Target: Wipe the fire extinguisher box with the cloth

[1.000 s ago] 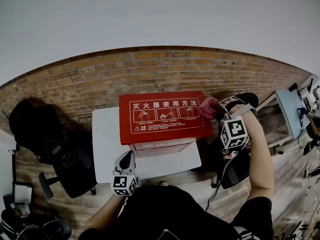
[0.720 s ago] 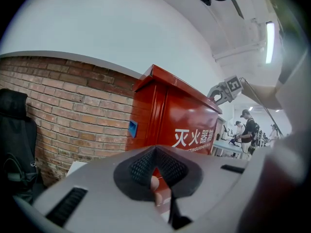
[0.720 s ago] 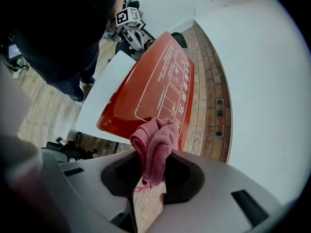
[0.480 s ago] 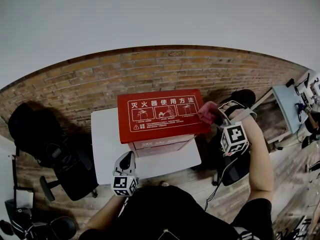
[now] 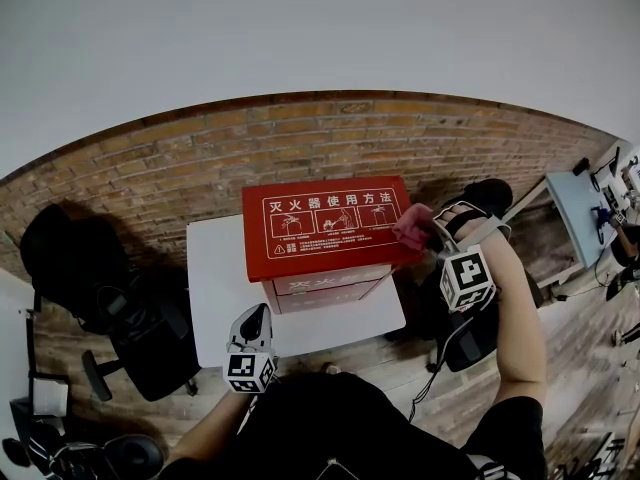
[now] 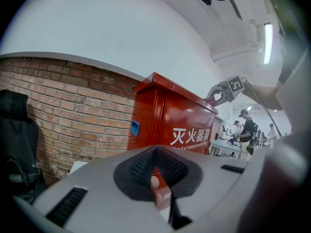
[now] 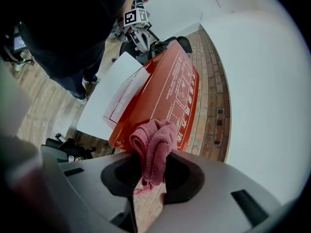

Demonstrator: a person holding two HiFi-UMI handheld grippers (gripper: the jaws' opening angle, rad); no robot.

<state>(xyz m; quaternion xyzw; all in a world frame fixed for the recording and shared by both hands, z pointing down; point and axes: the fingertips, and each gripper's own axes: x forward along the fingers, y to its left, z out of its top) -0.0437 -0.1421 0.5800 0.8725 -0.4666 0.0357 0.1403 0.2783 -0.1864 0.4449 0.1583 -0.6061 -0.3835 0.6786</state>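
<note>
Right gripper (image 7: pixel 148 176) fingers clamping pink cloth (image 7: pixel 154 144) on red box (image 5: pixel 325 226) edge, left gripper (image 6: pixel 155 181) fingers seemingly closed

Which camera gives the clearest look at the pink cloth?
The right gripper view: the cloth sits large and centred, pinched in the right gripper. The head view shows a pink bunch at the red box; the left gripper view, barely a speck.

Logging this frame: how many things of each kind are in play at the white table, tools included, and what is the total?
Red metal fire extinguisher box: 1
Pink knitted cloth: 1
White table: 1
Two-jaw grippers: 2, the left gripper and the right gripper, which grips the cloth
Total: 5
</note>
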